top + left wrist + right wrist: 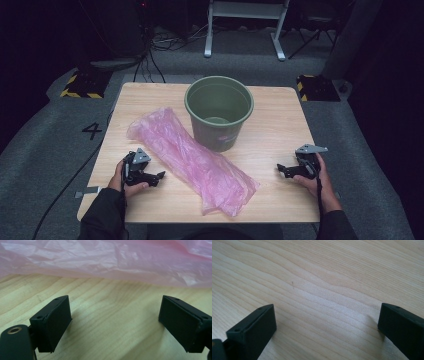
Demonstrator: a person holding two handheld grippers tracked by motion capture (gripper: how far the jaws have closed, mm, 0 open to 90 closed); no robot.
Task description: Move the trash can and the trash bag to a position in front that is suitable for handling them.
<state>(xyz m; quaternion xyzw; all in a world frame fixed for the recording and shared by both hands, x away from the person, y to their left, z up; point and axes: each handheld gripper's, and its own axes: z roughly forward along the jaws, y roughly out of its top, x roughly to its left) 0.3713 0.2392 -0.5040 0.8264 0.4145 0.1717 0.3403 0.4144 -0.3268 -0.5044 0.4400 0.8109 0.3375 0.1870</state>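
Nearest us, the left gripper (161,174) rests on the desk (280,200) with its jaws spread wide and nothing between them, pointing at the pink plastic bag (192,156) just beside it. Its own view shows the bag's crinkled edge (107,262) lying flat on the wood a little ahead of the jaws. We judge the step in hand is taking hold of that bag, probably to line the green bucket (219,111) that stands upright behind it, touching or nearly touching the film. To do it well, we slide the left jaws low along the wood, catch one loose layer near the edge and close gently, since thin film slips and bunches. Across the bag, the right gripper (280,168) sits well apart, jaws wide and empty over bare desk; we bring it to the bag's near end
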